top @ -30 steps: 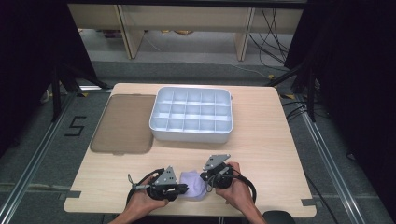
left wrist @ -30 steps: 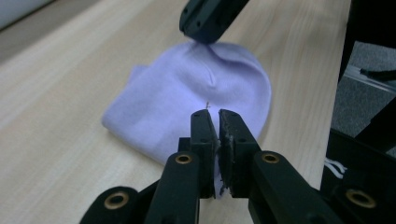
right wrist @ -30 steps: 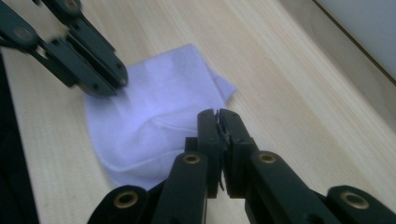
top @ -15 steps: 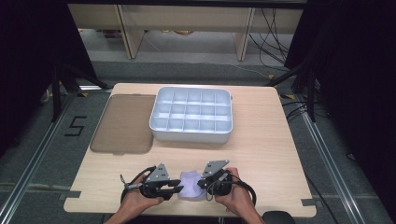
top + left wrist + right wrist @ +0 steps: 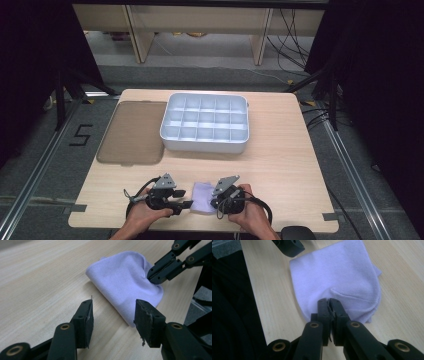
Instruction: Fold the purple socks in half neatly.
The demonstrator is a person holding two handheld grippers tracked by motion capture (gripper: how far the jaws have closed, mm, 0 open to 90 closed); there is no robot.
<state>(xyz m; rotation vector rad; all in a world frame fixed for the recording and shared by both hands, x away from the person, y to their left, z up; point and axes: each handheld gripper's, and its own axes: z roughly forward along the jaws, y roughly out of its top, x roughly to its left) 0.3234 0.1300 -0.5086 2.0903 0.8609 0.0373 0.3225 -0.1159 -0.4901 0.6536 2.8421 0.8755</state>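
Down at the near edge of the desk (image 5: 280, 165) lies a small folded lilac cloth (image 5: 204, 197), right between the two hands. The right gripper (image 5: 329, 305) has its fingers (image 5: 338, 310) pressed tight together, pinching a fold of the cloth (image 5: 342, 272) at its near edge; the fabric bunches and lifts a little around that pinch. From the left gripper view the same grip shows at the upper right, the right gripper (image 5: 153, 277) biting into the cloth (image 5: 122, 282) on its far side.

The left gripper (image 5: 113, 312) sits just short of the cloth with its fingers (image 5: 86, 315) spread wide apart and nothing between them; the near corner of the cloth lies close in front of the right-hand finger, and I cannot tell whether it touches. The cloth rests flat on the wood everywhere but at the pinch.

From above, the left gripper (image 5: 181, 204) and the right gripper (image 5: 216, 201) face each other across the cloth, a hand wrapped around each. Farther back on the desk stands a white tray (image 5: 204, 142) divided into many small compartments, well apart from the cloth. Just beside its left side lies a flat brown lid (image 5: 131, 132), smoky and see-through, flat on the desk.
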